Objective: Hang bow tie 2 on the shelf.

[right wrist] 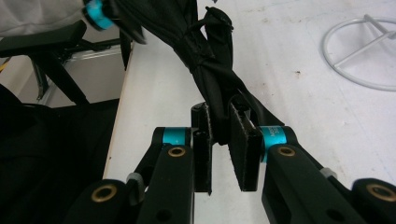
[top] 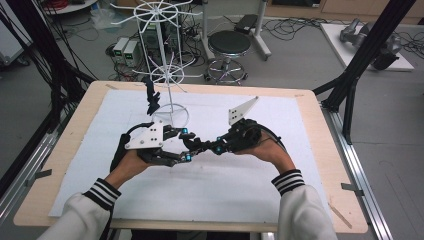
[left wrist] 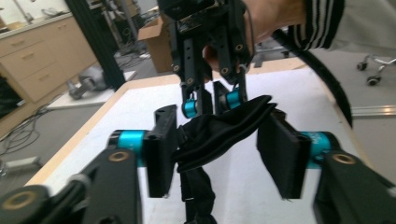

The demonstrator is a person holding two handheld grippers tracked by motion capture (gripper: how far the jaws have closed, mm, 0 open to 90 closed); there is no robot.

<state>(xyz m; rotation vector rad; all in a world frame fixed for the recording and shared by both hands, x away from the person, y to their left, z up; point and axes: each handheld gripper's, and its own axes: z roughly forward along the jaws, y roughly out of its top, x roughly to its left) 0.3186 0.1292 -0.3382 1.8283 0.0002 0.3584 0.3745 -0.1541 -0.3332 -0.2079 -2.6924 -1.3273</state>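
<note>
Both grippers meet over the middle of the white mat (top: 250,190), just in front of the wire rack's (top: 167,70) ring base, and between them hangs a strip of soft black cloth (left wrist: 219,128).

The right gripper (right wrist: 219,135) is clenched on the cloth: its two flat, rough-faced pads pinch a bunched, twisted length of it, which climbs away from the jaws like a loosely wrung rope with a knotted lump higher up. In the high view this gripper (top: 216,148) comes in from the right of the rack, its grey three-cornered plate tilted up.

The left gripper (left wrist: 219,154) stands with its jaws spread wide. The cloth lies folded across the gap, pressed against the left pad, with a limp tail dropping below; whether it touches the right pad I cannot tell. So this gripper is released, not biting. From above it (top: 187,156) sits in front of the rack and slightly to its left, fingertips nearly meeting the other's.

The cloth is matte and thin, creasing into soft folds. The rack is thin white wire, a spoked wheel on an upright stem above a round hoop foot; something dark and ragged (top: 151,100) hangs on it, just left of the stem. The mat is smooth, laid on a pale wooden table (top: 320,150) with rounded corners.
</note>
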